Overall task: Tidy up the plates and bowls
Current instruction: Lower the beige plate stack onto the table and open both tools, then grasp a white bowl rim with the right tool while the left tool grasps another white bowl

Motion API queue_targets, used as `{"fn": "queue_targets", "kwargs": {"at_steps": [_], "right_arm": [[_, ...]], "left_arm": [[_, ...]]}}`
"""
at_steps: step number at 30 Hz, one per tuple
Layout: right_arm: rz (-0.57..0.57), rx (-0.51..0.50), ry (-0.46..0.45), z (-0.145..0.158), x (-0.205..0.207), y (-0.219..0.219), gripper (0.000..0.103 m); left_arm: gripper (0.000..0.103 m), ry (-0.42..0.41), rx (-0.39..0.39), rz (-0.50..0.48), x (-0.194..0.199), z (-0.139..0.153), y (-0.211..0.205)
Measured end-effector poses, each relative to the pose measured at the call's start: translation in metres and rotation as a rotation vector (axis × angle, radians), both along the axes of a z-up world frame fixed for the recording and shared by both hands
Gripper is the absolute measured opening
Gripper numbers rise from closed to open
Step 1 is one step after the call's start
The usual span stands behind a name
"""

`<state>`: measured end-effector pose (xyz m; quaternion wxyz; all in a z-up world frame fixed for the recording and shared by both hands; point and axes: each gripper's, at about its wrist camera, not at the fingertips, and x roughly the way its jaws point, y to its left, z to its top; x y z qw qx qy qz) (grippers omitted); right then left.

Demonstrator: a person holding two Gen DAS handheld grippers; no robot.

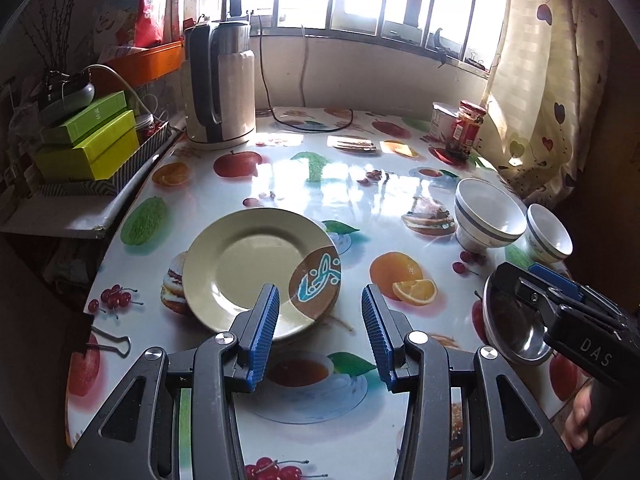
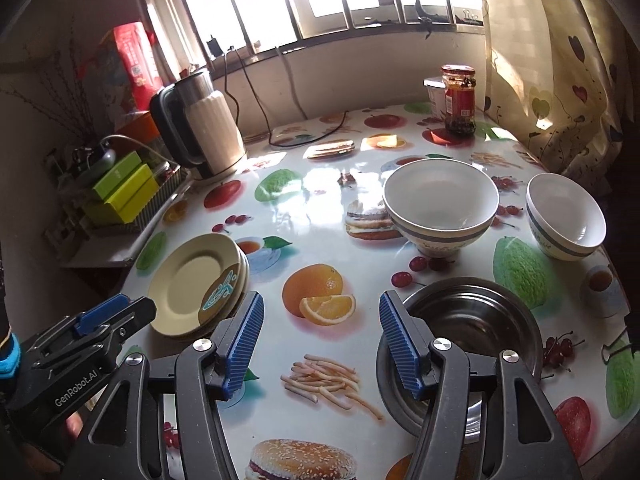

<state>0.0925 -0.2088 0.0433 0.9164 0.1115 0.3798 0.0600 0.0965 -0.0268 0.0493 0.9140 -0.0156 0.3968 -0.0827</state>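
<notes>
I read "GenRobot.AI" in white on the black body of the left gripper [image 2: 116,312] where it enters the right wrist view at the lower left, and "DAS" on the body of the right gripper [image 1: 548,280] at the right edge of the left wrist view; the red label on the sauce jar [image 2: 459,100] at the table's far right corner is too small to read. Both grippers are tilted downward over the near edge of the table [image 1: 352,200], each with its blue ribbed pads standing apart and nothing between them. A hand [image 1: 580,420] grips the right gripper's handle from below; a blue wristband [image 2: 10,356] shows behind the left one. The stack of cream plates [image 1: 256,272], the top one carrying a brown patch with a teal motif, lies near the table's left edge, just ahead of the left gripper. A steel bowl [image 2: 472,320] sits at the near right, directly beyond the right gripper's right pad. Two white bowls with grey-blue bands stand along the right edge: the larger bowl [image 2: 440,204] further in, the smaller bowl [image 2: 566,216] nearest the edge, apart from each other. An electric kettle [image 1: 222,84] stands at the far left corner.
</notes>
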Motion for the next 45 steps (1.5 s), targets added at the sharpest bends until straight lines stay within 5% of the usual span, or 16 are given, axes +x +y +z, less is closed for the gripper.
{"fn": "queue_targets", "kwargs": {"at_steps": [23,45], "right_arm": [[-0.16,-0.012,-0.009,0.008,0.005,-0.074,0.063],[-0.244,-0.044,0.04,-0.002,0.06,-0.142,0.063]], "left_arm": [[0.044,0.001,0.036,-0.15,0.037,0.004,-0.083],[0.044,0.121,-0.097,-0.257,0.123,-0.01,-0.144]]}}
